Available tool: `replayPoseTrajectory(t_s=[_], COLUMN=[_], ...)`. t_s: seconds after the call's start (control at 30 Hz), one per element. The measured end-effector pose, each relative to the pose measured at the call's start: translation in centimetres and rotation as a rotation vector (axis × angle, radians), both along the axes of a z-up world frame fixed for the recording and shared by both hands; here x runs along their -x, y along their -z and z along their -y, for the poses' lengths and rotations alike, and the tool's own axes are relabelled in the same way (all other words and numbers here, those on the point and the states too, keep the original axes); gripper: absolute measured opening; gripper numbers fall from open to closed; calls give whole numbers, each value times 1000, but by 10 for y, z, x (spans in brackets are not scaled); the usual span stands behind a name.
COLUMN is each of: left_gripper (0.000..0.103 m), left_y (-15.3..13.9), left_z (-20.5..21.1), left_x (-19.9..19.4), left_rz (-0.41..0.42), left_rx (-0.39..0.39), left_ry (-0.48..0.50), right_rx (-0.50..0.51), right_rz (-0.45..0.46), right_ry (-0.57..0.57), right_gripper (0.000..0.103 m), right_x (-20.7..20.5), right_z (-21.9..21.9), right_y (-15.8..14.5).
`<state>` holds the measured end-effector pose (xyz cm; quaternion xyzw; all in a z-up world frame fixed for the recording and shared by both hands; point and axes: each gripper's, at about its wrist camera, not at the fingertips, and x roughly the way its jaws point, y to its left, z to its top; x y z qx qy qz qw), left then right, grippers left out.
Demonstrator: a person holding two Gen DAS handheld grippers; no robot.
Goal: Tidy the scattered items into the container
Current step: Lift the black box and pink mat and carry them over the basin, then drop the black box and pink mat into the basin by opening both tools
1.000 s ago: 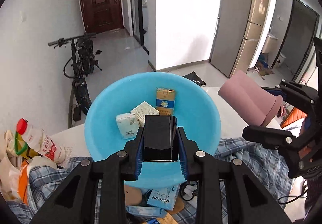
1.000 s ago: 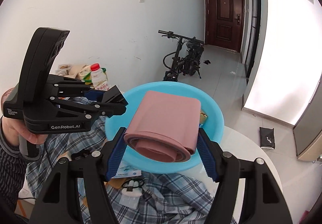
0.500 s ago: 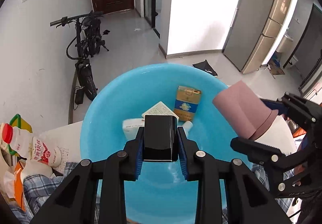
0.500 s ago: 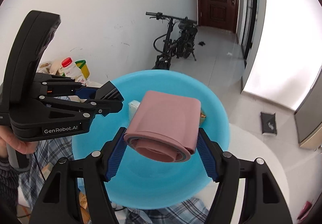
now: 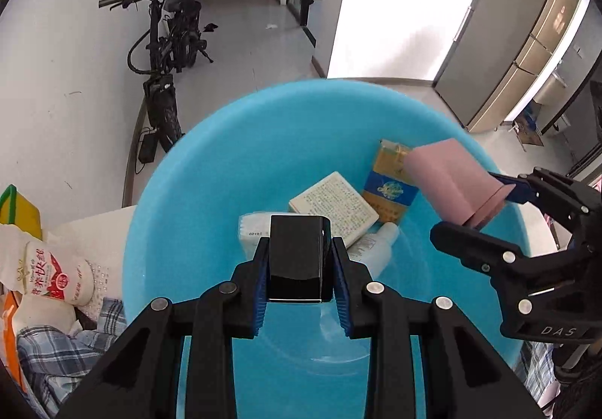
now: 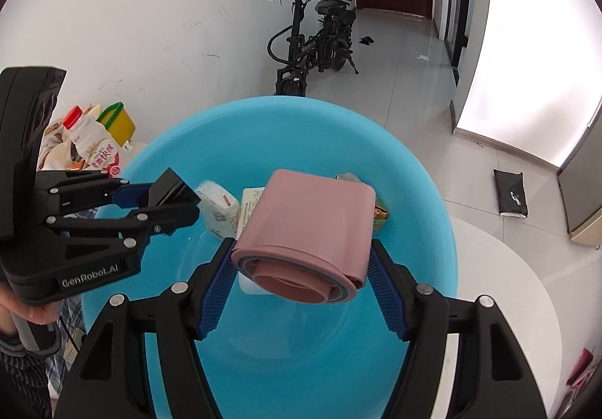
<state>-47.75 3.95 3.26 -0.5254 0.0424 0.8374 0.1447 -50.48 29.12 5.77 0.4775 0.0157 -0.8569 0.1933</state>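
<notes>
over the blue basin (image 5: 210, 170) my left gripper (image 5: 301, 268) clamps the black box (image 5: 299, 253), my right gripper (image 6: 301, 268) the pink roll (image 6: 308, 227); dropping both together could bounce one out.

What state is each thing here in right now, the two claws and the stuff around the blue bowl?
Left gripper: shut on black box, over bowl.
Right gripper: shut on pink roll, over bowl.
Bowl: holds several small packs.
Yellow pack: lying in bowl.
Bottle: capped, outside bowl.
</notes>
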Motion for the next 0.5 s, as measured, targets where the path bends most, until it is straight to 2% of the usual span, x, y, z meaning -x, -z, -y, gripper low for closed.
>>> replayPoseTrajectory(t_s=[0.1, 0.27, 0.33, 0.37, 0.43, 0.5], left_gripper=[32, 33, 57, 75, 78, 78], left_y=[11, 16, 14, 11, 6, 5], left_z=[-3, -2, -3, -2, -1, 1], left_x=[2, 4, 3, 1, -3, -3], left_rz=[13, 25, 18, -5, -47, -38], left_rx=[18, -13, 2, 1, 7, 5], left_ry=[1, 8, 12, 11, 6, 1], right_rx=[-11, -49, -52, -52, -52, -50], right_rz=[15, 30, 29, 29, 26, 22], right_ry=[-9, -18, -15, -14, -14, -11], right_gripper=[67, 67, 67, 67, 67, 67], right_x=[6, 9, 11, 12, 11, 10], right_z=[2, 5, 4, 5, 4, 2], right_y=[7, 14, 15, 15, 14, 13])
